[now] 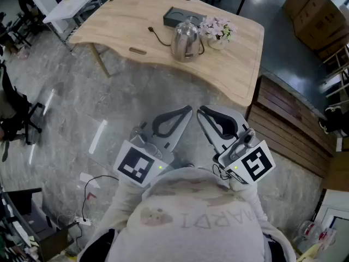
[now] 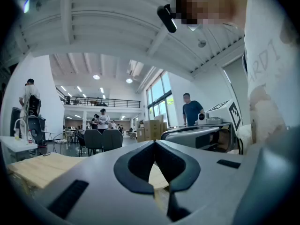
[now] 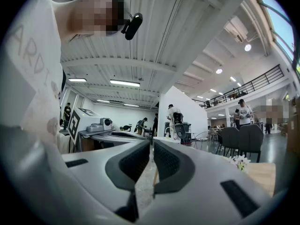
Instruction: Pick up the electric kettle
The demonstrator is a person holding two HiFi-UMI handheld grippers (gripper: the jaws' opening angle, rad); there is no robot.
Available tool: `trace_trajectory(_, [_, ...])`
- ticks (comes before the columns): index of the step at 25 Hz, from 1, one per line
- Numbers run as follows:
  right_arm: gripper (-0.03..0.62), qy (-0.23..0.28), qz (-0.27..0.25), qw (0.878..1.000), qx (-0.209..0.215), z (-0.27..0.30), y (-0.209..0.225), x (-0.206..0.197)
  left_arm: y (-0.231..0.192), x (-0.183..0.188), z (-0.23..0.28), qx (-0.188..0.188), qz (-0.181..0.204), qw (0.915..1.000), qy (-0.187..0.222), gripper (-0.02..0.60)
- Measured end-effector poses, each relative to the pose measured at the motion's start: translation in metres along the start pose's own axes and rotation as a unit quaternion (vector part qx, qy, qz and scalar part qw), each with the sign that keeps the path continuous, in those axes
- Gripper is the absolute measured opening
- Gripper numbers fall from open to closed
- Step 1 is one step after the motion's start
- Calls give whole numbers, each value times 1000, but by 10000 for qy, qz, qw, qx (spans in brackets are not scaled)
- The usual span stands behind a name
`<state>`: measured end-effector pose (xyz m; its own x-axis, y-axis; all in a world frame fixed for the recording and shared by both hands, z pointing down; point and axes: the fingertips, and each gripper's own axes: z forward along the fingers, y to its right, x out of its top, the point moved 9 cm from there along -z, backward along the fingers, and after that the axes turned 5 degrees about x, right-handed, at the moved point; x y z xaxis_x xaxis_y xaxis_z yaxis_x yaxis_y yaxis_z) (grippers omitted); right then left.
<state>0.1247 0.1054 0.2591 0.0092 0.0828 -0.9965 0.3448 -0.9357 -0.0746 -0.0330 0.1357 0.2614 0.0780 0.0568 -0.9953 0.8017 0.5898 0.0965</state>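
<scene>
The steel electric kettle (image 1: 185, 39) stands on the far side of a light wooden table (image 1: 240, 70), next to its dark base (image 1: 179, 17) and a small pot of flowers (image 1: 218, 30). Both grippers are held low, close to the person's chest, well short of the table. My left gripper (image 1: 188, 109) (image 2: 154, 142) is shut with nothing in it. My right gripper (image 1: 200, 109) (image 3: 151, 142) is also shut and empty, beside the left one. In both gripper views the jaws hide the kettle; the flowers (image 3: 241, 162) show at the right.
A black cord (image 1: 157, 34) trails left of the kettle. Wooden slats (image 1: 283, 124) lie right of the table and cardboard boxes (image 1: 313, 10) stand behind. A white table (image 1: 71, 1) is at the far left. Cables (image 1: 90, 192) lie on the grey floor. People stand in the hall.
</scene>
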Motion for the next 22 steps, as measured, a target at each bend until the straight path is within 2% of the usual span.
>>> trace_trajectory(17, [34,45,27,10000,25,10,-1,-2,-10,-4,-3,-54,-157,9998,-84,12])
trace_trajectory(22, [34,351,233,9990,-110,18,5,-5,-26,-13,-5,-119,-368,9992,-137,14])
